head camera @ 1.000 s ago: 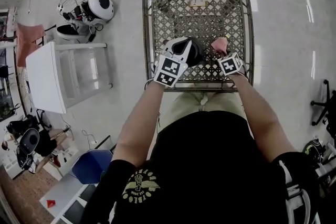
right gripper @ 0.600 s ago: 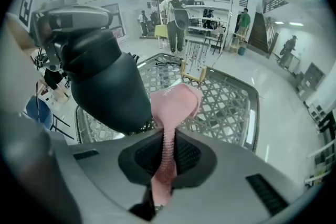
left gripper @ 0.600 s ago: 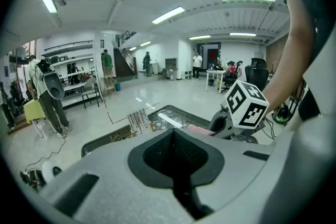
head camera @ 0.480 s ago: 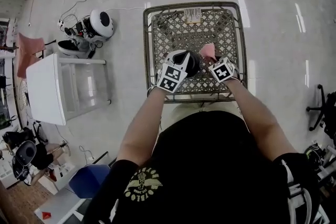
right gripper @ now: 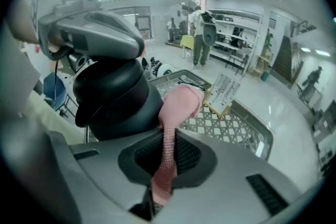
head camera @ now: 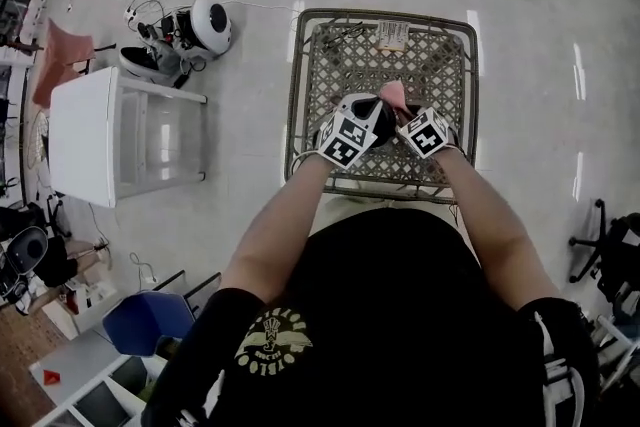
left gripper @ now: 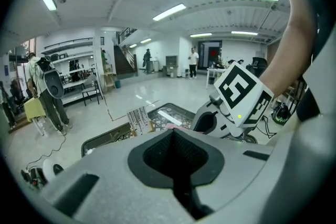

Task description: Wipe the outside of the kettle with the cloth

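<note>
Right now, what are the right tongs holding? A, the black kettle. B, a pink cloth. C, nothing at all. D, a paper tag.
B: in the right gripper view the right tongs are shut on the pink cloth, which sticks up beside the black kettle.
</note>
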